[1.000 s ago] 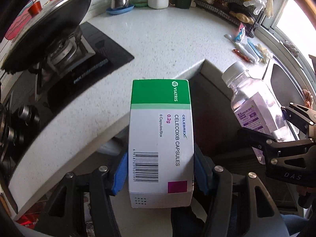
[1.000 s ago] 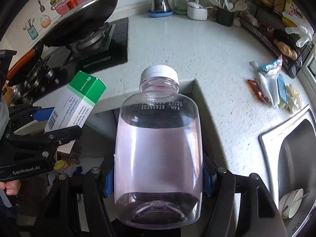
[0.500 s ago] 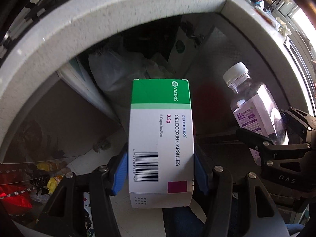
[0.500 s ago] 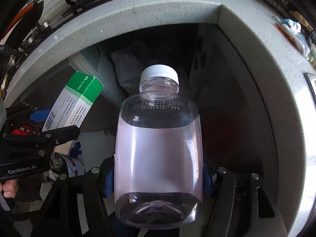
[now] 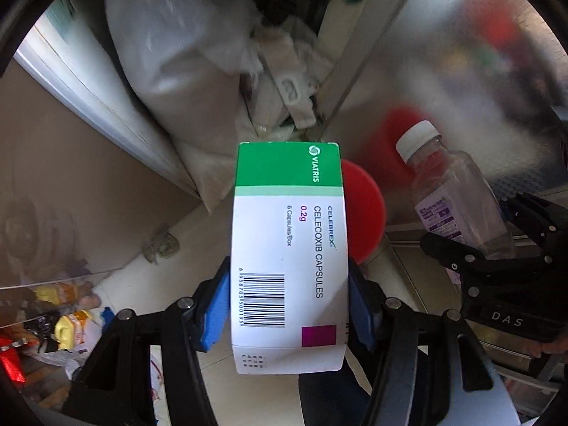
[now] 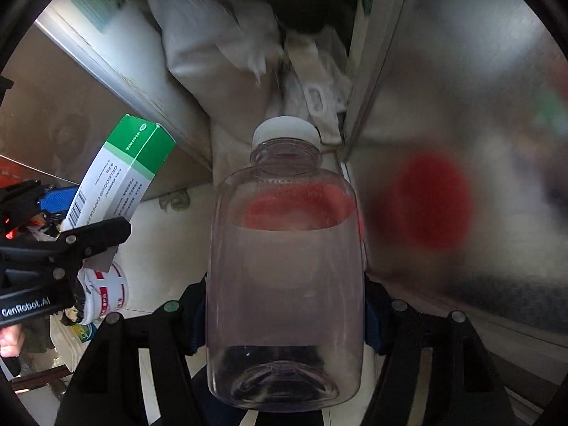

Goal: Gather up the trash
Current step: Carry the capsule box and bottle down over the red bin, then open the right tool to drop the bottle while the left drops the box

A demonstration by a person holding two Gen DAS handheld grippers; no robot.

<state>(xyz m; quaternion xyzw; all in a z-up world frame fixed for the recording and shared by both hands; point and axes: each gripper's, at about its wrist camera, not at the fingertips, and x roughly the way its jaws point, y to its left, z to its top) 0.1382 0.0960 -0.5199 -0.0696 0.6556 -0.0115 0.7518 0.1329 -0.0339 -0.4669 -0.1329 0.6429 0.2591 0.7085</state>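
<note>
Down low, both cameras look into a dim space with a pale tiled floor (image 5: 198, 234) and brushed-metal panels (image 6: 443, 113) on either side; the right-hand panel carries blurred reflections, one of them a red blotch. Between the panels stands a soft heap of white sacks or bags (image 5: 184, 56), too blurred to count. At the left edge lies a litter of coloured wrappers (image 5: 53, 316), partly behind a clear sheet, and in the right wrist view a crumpled white-and-red packet (image 6: 106, 291) shows just under the other gripper.

One medicine box (image 5: 287, 248), white with a green end and a barcode, is clamped between the blue pads (image 5: 213, 305) of the left gripper (image 5: 287, 305), held above the floor with its green end pointing away from the camera. One clear plastic bottle (image 6: 287, 259) with a white cap (image 6: 284, 129) sits squeezed in the right gripper (image 6: 284, 316), cap forward, a label band around its middle. That makes two grippers, each gripping a single piece of trash, held side by side and apart; each shows in the other's view. One round red object (image 5: 365, 209) appears just behind the box, between it and the bottle; what it is cannot be told. A bit of a hand (image 6: 9, 340) shows at the left gripper's handle.
</note>
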